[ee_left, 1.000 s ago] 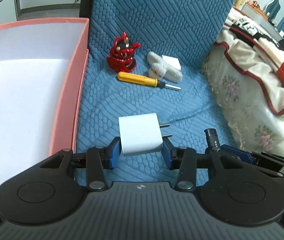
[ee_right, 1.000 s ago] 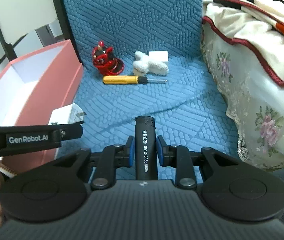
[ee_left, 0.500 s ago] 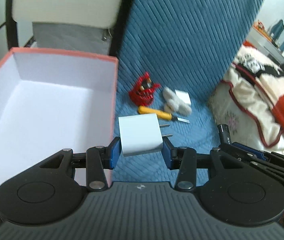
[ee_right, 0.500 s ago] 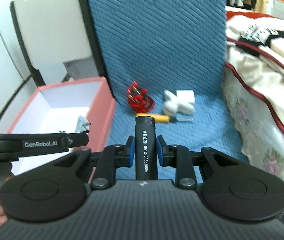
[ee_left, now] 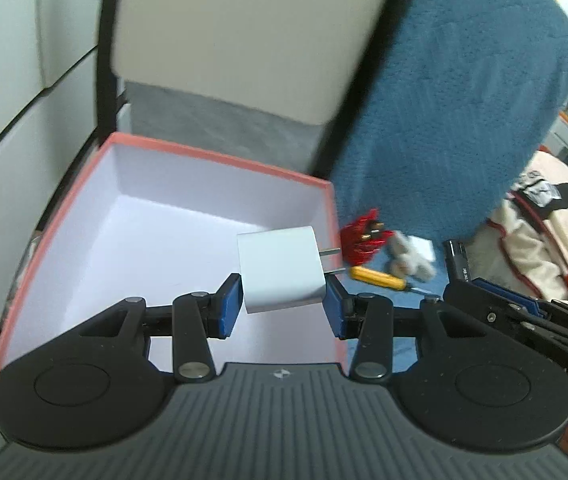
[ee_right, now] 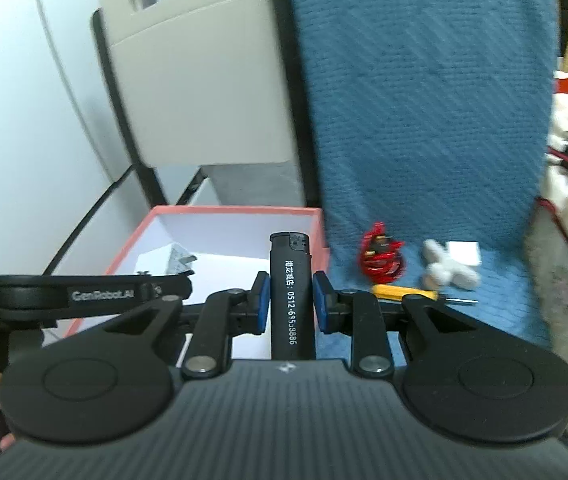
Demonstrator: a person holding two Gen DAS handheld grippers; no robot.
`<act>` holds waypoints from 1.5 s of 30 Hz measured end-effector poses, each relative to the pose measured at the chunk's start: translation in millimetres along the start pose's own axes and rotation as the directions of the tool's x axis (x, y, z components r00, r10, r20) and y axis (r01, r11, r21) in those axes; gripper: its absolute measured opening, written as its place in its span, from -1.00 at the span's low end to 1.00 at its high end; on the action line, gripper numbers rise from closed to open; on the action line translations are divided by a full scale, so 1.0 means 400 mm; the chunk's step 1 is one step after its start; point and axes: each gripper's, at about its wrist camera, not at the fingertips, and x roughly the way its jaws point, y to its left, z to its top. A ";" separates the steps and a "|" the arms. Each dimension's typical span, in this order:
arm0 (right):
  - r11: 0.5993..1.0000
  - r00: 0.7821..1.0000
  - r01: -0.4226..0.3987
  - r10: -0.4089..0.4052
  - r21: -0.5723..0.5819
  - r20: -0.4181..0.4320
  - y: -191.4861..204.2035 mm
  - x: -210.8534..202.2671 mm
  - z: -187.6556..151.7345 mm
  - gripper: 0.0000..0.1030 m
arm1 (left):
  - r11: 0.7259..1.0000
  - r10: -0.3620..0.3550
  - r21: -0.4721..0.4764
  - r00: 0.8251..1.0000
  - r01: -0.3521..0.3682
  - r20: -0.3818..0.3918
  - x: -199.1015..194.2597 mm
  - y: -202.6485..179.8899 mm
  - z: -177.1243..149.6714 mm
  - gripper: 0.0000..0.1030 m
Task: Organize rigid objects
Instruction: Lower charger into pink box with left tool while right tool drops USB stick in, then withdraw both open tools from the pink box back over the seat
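Observation:
My left gripper is shut on a white plug adapter and holds it above the right part of the pink box, whose white inside is bare. My right gripper is shut on a black lighter and holds it upright near the box's right wall. The lighter also shows in the left wrist view. The left gripper's body and the adapter's prongs show in the right wrist view.
On the blue quilted seat lie a red coiled toy, a yellow screwdriver, a fluffy white item and a small white block. A floral blanket lies to the right. A beige chair back stands behind the box.
Both grippers have risen and swung left, from over the blue seat to over the pink box, each still holding its object.

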 end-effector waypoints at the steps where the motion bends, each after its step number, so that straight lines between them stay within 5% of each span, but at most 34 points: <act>1: 1.000 1.000 -0.007 0.007 -0.010 -0.014 0.016 0.019 -0.007 -0.48 | 1.000 0.010 -0.005 1.000 -0.010 -0.008 0.008 0.021 -0.002 -0.04; 11: 0.997 0.982 -0.052 0.039 -0.063 -0.182 0.090 0.187 -0.118 -0.48 | 0.994 0.095 -0.043 0.987 -0.101 -0.128 0.115 0.181 -0.095 -0.04; 21: 0.996 0.962 -0.068 0.050 -0.056 -0.267 0.097 0.252 -0.169 -0.46 | 0.992 0.118 -0.027 0.974 -0.126 -0.193 0.172 0.212 -0.144 -0.02; 25: 0.996 0.965 -0.074 0.059 -0.051 -0.255 0.096 0.243 -0.164 -0.44 | 0.991 0.124 -0.026 0.978 -0.130 -0.170 0.151 0.207 -0.142 0.14; 45: 0.996 0.999 -0.046 0.045 -0.081 -0.019 0.020 0.000 -0.090 -0.44 | 0.999 0.040 -0.004 0.995 -0.040 0.094 -0.084 0.026 -0.114 0.15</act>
